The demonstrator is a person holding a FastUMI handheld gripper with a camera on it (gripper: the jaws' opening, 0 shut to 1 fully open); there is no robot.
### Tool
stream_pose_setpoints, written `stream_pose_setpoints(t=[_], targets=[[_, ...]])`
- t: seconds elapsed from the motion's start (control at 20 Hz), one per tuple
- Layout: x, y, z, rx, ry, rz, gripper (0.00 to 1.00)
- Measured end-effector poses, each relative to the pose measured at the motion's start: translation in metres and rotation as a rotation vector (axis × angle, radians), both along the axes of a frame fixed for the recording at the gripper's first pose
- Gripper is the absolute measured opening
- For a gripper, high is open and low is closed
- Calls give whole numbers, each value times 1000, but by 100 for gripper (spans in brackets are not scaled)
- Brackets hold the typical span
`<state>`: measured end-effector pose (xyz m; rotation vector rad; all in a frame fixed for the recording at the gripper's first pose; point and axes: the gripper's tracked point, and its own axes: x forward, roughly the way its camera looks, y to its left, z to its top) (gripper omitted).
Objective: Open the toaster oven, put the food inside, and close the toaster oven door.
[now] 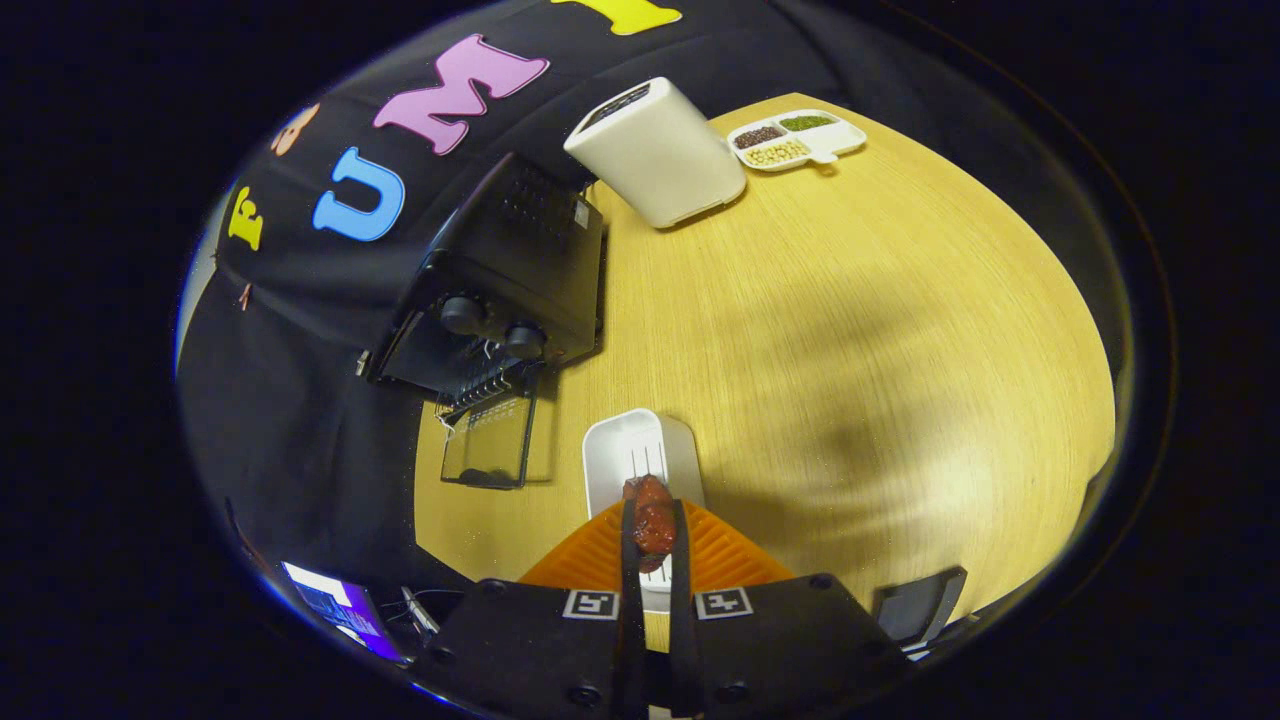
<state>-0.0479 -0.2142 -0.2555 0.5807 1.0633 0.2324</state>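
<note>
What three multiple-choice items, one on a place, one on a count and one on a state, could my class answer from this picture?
1. Where does the white tray lie?
A. On top of the toaster oven
B. On the table just ahead of the tool's fingers
C. Inside the divided dish

2. How many round knobs does the toaster oven show?
A. Two
B. Four
C. None

3. In what state is the toaster oven door?
A. Shut
B. Taken off
C. Open, folded down

Answers:
1. B, the tray rests on the wooden table right beyond the tool, which grips a reddish piece of food.
2. A, two knobs sit side by side on its front.
3. C, the glass door hangs down, baring the rack.
</note>
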Motion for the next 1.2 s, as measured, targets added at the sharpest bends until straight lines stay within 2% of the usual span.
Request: stream_pose_setpoints(t=[0.3,0.55,0.9,1.2], targets=[[1,0,17,14,-12,-44,13],[5,12,55,13,-65,-69,13],[6,72,96,69,-111,-98,13],[-5,136,103,85,-170,-89,13]])
